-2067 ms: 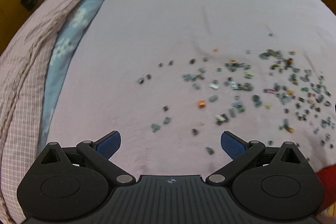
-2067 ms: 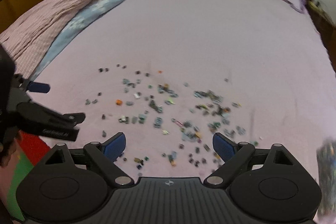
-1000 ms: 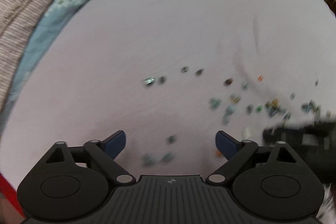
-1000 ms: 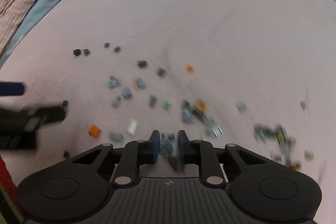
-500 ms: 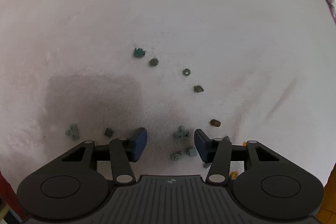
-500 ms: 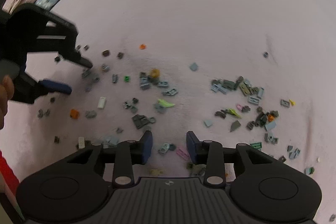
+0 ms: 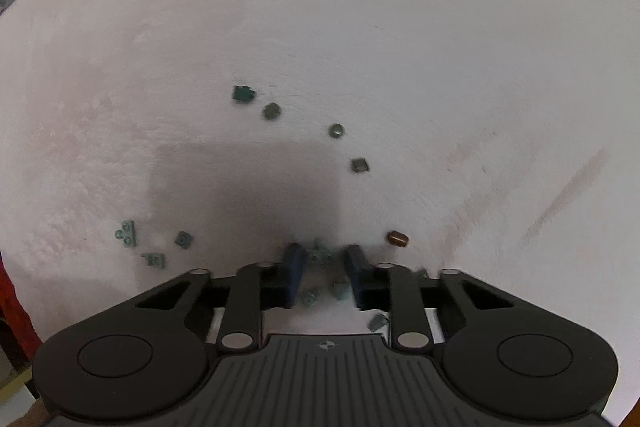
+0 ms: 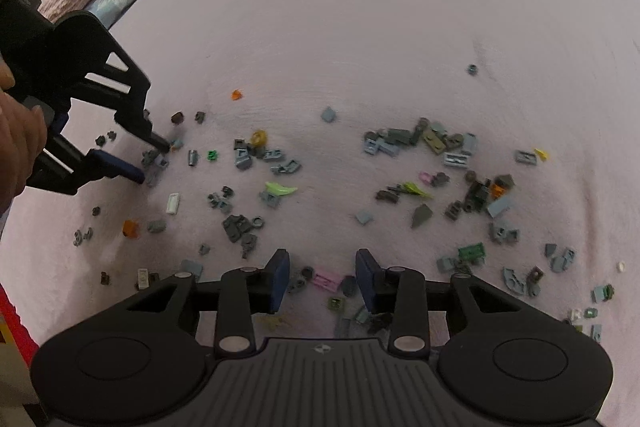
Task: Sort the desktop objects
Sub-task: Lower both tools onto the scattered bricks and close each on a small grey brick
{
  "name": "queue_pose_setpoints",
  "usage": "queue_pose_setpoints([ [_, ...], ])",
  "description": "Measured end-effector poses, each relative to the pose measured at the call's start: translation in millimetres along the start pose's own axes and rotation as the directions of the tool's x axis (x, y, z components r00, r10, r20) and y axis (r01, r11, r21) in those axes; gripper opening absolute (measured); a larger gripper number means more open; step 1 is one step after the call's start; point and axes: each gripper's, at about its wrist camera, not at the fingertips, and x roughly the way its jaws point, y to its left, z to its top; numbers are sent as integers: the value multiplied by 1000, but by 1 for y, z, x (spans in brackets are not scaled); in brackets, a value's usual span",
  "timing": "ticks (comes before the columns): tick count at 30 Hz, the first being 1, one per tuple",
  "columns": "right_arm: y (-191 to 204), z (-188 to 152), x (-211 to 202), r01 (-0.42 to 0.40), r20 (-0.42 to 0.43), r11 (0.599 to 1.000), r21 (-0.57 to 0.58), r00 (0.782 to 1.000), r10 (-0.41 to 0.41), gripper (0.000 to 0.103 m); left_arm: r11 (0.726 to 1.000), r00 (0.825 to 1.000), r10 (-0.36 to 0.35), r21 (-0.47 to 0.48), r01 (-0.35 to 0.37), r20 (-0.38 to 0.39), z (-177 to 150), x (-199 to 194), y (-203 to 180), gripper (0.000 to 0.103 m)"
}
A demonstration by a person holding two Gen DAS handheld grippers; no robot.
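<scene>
Left gripper point(image 7: 322, 259) low over the pale pink bed sheet point(image 7: 320, 27), fingers partly open with a narrow gap; a small cluster of grey-green bricks point(image 7: 320, 255) lies on the sheet between the blue pads point(image 7: 294, 261), not clamped. More grey bits sit under the fingers at 6 o'clock. A brown stud point(image 7: 397, 237) lies just beside the right pad at 2 o'clock, long axis running 10 to 4. A loose arc of four dark green pieces point(image 7: 272, 111) runs from 11 toward 1 o'clock. At 9 o'clock, a grey-green plate point(image 7: 127, 233) stands with its long axis near 12 to 6.

Right wrist view: right gripper point(image 8: 322, 273) also partly open, wider gap, nothing held. A pink plate point(image 8: 327, 279) lies between its fingers, long axis about 10 to 4, with small dark studs beside it. The main scatter of bricks point(image 8: 440, 155) spreads from 9 through 3 o'clock. A lime curved piece point(image 8: 282, 189) at 12 o'clock points its tip toward 3. A white plate point(image 8: 173, 203) at 10 o'clock runs near 12 to 6. The left gripper point(image 8: 154, 161) shows at 10 o'clock, tips down among the leftmost pieces, held by a hand point(image 8: 18, 143).
</scene>
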Motion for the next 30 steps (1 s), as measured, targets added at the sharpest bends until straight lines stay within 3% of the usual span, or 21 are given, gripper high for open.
queue_pose_setpoints([
  [10,-18,-7,-15,-24,21,999,25,1000,23,40,997,999,-16,75,12,49,-19,-10,-17,16],
  [15,-8,8,-18,-60,58,998,16,997,59,40,971,995,-34,238,11,94,-35,-25,-13,16],
  [18,3,18,-15,-81,72,997,3,994,80,40,919,985,-27,391,-44,173,-49,-31,-9,16],
  [21,13,26,-13,-97,74,995,-13,992,98,40,839,965,-29,530,-119,262,-60,-37,-4,16],
  [24,24,27,-9,-107,59,993,-40,992,110,40,732,937,-67,655,-187,343,-68,-39,6,16],
  [26,31,26,-7,-114,42,991,-63,992,117,40,661,932,-98,723,-201,348,-77,-31,15,16],
  [27,35,26,-5,-119,32,990,-78,992,122,40,642,934,-107,741,-197,341,-78,-28,17,16],
  [30,49,26,-2,-131,17,981,-140,991,135,40,623,945,-116,763,-171,306,-82,-21,39,16],
])
